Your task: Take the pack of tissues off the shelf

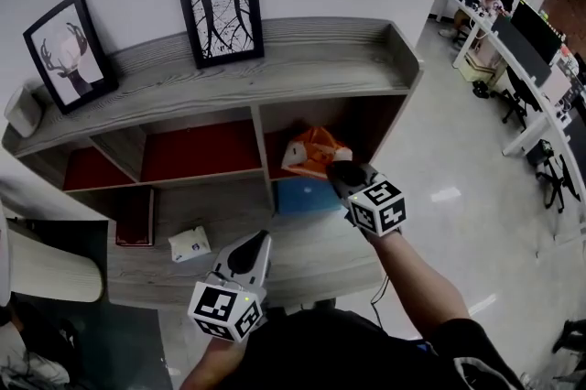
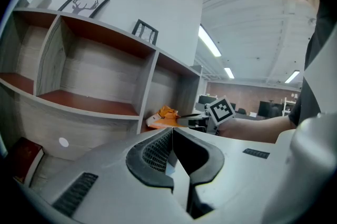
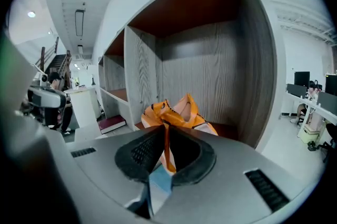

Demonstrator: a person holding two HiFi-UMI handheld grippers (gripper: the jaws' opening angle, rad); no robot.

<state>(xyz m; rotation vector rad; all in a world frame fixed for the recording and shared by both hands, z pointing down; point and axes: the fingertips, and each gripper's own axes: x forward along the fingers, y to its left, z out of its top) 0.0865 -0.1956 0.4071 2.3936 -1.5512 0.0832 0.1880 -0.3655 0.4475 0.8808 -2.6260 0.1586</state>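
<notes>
1. At the far left, a small white object (image 1: 25, 109) stands on the top board of the grey wooden shelf (image 1: 320, 59). Just beside it a framed deer picture (image 1: 69, 49) leans against the wall
2. Below them, the shelf's left compartments have red-brown floors. On the lower grey level a dark red book (image 1: 135, 216) lies flat, and a small white box (image 1: 189, 243) sits a little to its right
3. A framed picture of bare trees (image 1: 221, 16) stands on the top board, near its middle
4. The left gripper (image 1: 259, 242) hovers in front of the lower level, apart from the white box. Its jaws are pressed together with nothing between them, as the left gripper view (image 2: 172, 133) shows
5. The orange pack of tissues (image 1: 311, 152) is at the front of the shelf's right-hand compartment, on the red-brown floor. A blue thing (image 1: 307, 194) shows just below it
6. The right gripper (image 1: 334, 168) reaches into that compartment from the right. In the right gripper view its jaws (image 3: 165, 132) pinch a thin flap of the pack's orange wrapper (image 3: 181, 112). The rest of the pack bulges beyond the tips
7. Further right, the open floor leads to office desks with monitors (image 1: 522, 59)
</notes>
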